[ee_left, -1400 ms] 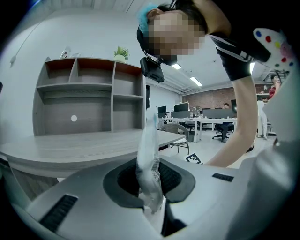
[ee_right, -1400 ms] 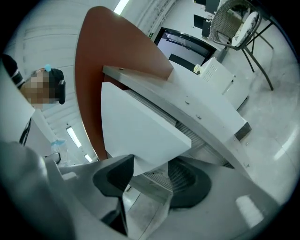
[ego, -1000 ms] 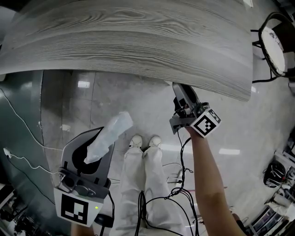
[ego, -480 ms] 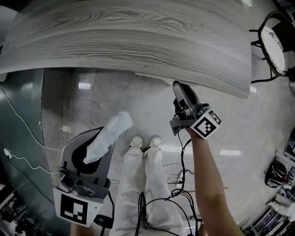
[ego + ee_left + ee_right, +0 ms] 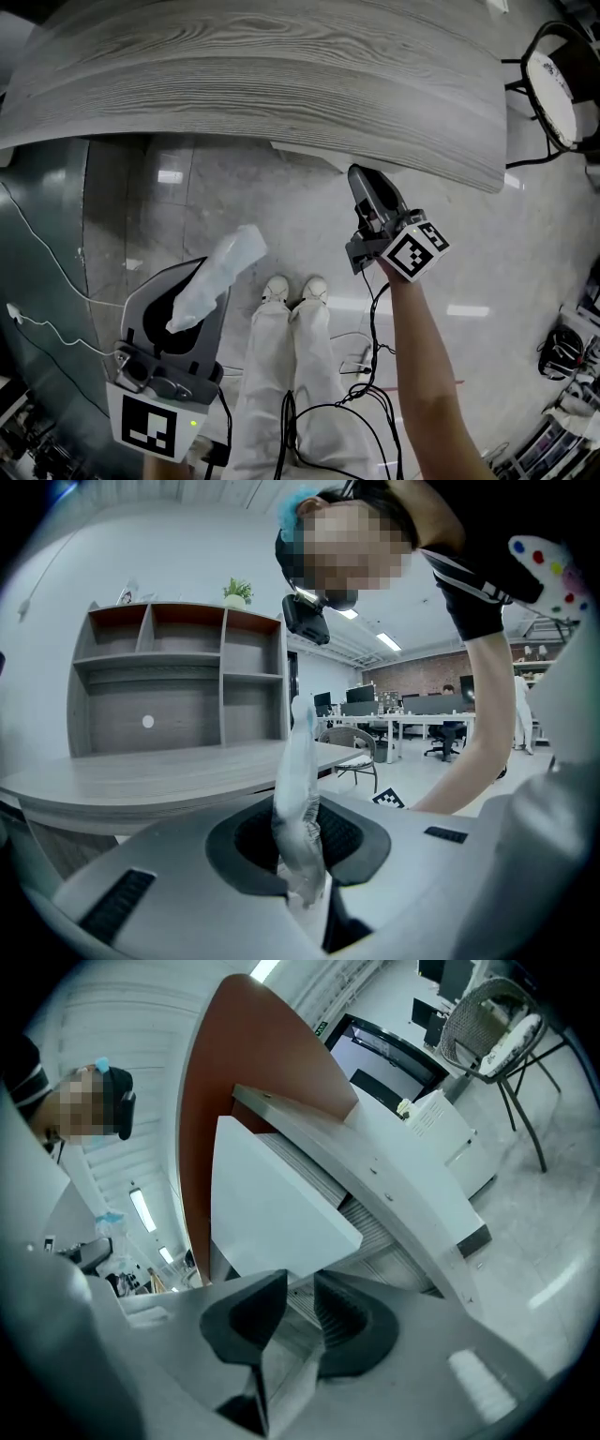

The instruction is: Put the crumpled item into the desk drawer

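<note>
My left gripper (image 5: 192, 300) is shut on the crumpled item (image 5: 217, 277), a pale, twisted wad that sticks up out of the jaws above the floor at lower left. In the left gripper view the crumpled item (image 5: 298, 799) stands between the dark pads (image 5: 352, 836). My right gripper (image 5: 364, 183) points at the underside of the grey wooden desk (image 5: 281, 75), next to the white drawer (image 5: 305, 157) that peeks out under the desk's edge. Its jaws are closing with a narrow gap and nothing between them. The drawer's white panel (image 5: 272, 1213) lies just beyond the right gripper (image 5: 300, 1297).
A chair (image 5: 553, 84) stands at the desk's right end. Black cables (image 5: 328, 412) hang by the person's white trousers (image 5: 281, 375). A shelf unit (image 5: 178, 677) stands behind the desk. A white cabinet (image 5: 441, 1119) and a chair (image 5: 497, 1026) stand further right.
The right gripper has drawn a little back from the desk's edge, and slightly more of the white drawer shows. The left gripper and its item have hardly moved.
</note>
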### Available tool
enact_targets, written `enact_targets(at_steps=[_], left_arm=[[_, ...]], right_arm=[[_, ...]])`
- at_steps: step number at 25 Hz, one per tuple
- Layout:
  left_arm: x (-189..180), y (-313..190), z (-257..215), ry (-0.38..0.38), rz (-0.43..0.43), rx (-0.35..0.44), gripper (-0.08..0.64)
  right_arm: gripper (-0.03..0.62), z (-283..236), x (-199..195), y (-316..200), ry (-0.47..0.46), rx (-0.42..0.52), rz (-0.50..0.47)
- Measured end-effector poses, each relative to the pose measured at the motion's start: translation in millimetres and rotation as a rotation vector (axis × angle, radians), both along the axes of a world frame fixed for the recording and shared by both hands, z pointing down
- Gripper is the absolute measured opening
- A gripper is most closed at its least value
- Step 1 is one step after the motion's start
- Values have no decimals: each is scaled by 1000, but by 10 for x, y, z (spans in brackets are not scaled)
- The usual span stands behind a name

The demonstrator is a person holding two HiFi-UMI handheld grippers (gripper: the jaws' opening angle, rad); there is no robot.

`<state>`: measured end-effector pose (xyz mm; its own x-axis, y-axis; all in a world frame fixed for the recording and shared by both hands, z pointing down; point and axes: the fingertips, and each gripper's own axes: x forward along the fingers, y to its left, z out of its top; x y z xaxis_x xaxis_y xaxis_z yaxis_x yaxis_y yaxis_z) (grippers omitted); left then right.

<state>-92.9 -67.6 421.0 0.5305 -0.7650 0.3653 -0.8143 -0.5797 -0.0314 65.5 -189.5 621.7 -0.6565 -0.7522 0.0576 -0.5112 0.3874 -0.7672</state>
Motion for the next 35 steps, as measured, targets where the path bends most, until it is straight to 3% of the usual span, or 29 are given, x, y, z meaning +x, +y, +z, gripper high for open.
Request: enact_targets(at_steps=[6,10,13,25,35], left_arm=[[-7,-8,-41,5,2,11,54],[1,-16,-86,14,1,21,54],[12,-25,-145,19,10,27,54],[135,-28,-306,18,54,42,54],[273,-100,-295,7,73,35,54]], right_arm=[[121,30,48,112,128,-19,-1],[121,-21,142,270,265,2,-34],[123,-116,221,371,381,33,-65],[178,-786,476,323,644,213,-33],[187,-1065,485,120,623,321,-36]])
